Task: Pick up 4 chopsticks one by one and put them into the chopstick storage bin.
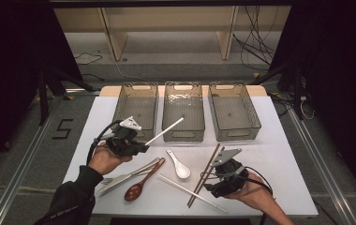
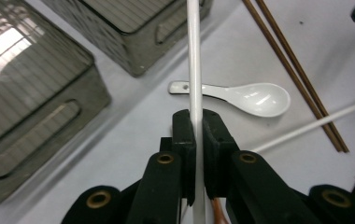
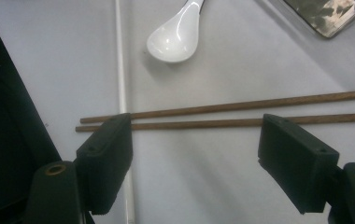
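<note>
My left gripper (image 1: 144, 146) is shut on a white chopstick (image 1: 166, 130), which slants up and to the right toward the middle bin (image 1: 183, 133). In the left gripper view the chopstick (image 2: 194, 56) runs straight out between the closed jaws (image 2: 196, 121). My right gripper (image 1: 211, 187) stands open low over a pair of brown chopsticks (image 1: 208, 171) lying on the white table (image 1: 274, 159). In the right gripper view the brown chopsticks (image 3: 222, 108) lie crosswise just beyond the wide jaws (image 3: 196, 135), with nothing between the pads.
Three clear grey bins (image 1: 136, 105) (image 1: 234, 110) line the table's far side. A white spoon (image 1: 180, 165), a second white chopstick (image 1: 190, 187), a brown spoon (image 1: 141, 183) and a metal fork and knife (image 1: 124, 177) lie near the front.
</note>
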